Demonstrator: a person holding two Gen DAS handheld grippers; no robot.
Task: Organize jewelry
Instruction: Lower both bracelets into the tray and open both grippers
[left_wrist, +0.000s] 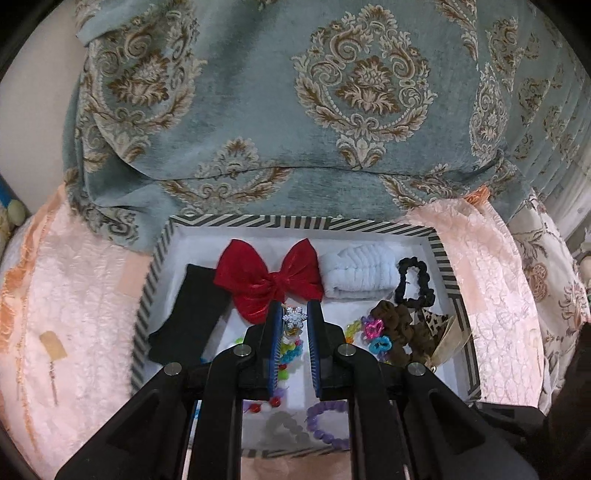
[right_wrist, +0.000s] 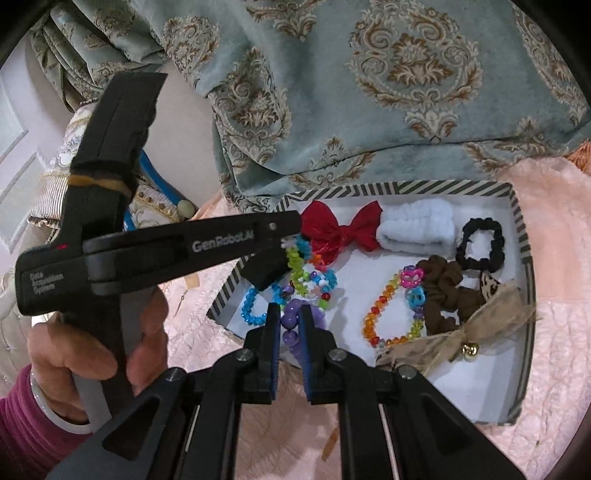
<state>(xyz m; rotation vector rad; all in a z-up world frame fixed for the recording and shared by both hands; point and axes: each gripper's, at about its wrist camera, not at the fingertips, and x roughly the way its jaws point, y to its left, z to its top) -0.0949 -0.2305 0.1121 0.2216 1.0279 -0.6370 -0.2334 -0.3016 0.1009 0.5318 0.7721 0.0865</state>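
A striped-rim box (left_wrist: 243, 220) (right_wrist: 519, 206) with a white floor holds hair accessories and bead bracelets. My left gripper (left_wrist: 294, 314) is shut on a snowflake hair clip (left_wrist: 294, 316), held above the box near the red bow (left_wrist: 269, 280). In the right wrist view the left gripper (right_wrist: 286, 243) reaches in from the left over a pile of colourful bead bracelets (right_wrist: 308, 280). My right gripper (right_wrist: 289, 317) is shut on a purple bead bracelet (right_wrist: 295, 314), which also shows in the left wrist view (left_wrist: 328, 424).
The box also holds a white towelling band (right_wrist: 417, 230), a black scrunchie (right_wrist: 480, 245), a brown scrunchie (right_wrist: 441, 295), a rainbow bead bracelet (right_wrist: 391, 317), a ribbon with a bell (right_wrist: 469, 332) and a black cloth (left_wrist: 192, 314). Pink quilt (right_wrist: 554, 332) around; blue damask fabric (left_wrist: 295, 110) behind.
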